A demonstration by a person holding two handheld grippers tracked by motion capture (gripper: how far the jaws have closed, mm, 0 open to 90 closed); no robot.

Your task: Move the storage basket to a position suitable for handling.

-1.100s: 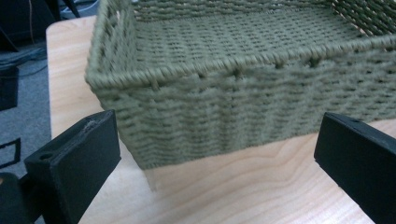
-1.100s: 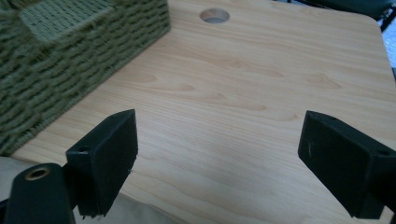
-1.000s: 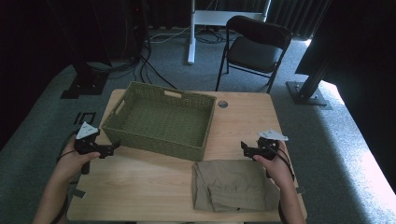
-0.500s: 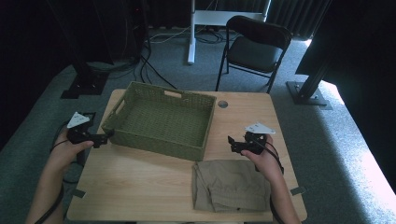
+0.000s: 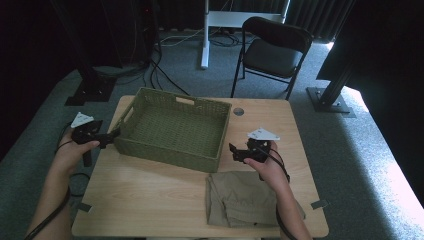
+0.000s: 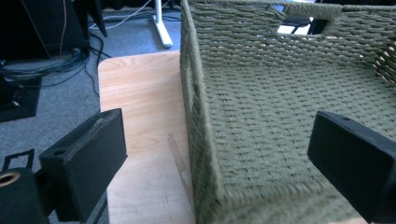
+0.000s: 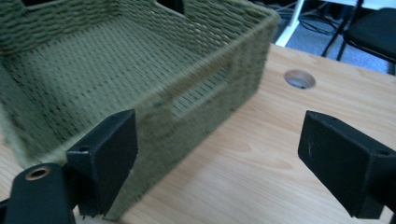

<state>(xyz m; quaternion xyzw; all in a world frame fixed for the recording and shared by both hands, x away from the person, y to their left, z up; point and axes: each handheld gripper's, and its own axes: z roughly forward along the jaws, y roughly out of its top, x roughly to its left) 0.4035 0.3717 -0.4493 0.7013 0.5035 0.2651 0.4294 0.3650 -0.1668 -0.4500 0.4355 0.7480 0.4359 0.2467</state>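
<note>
Worktop (image 5: pixel 150 200): light wood, rectangular, with a round cable hole (image 5: pixel 238 111) near its far edge.

Woven basket (image 5: pixel 175 127): olive green, rectangular, nothing inside, sitting on the far left part of the worktop with its left end close to the left edge. Cut-out handles in the end walls (one on the far wall visible in the high view, another in the wall facing the right gripper view).

Folded khaki garment (image 5: pixel 245 197): lying flat at the near right corner of the worktop, just near-side of the basket's right near corner and apart from it. The person's right forearm crosses over part of it.

Left hand-held gripper (image 5: pixel 111 135): held at the worktop's left edge, jaws released and spread wide. In the left gripper view the basket's left end wall (image 6: pixel 198 121) stands between the two jaws, one jaw outside over the wood and one inside over the basket floor; no contact with the wall can be made out.

Right hand-held gripper (image 5: pixel 233 151): held over the worktop just right of the basket's right end wall, jaws released and wide apart (the view is motion-blurred). In the right gripper view the left-hand jaw overlaps the basket's corner (image 7: pixel 154 135); I cannot tell whether it touches. The other jaw is over bare wood.
</note>
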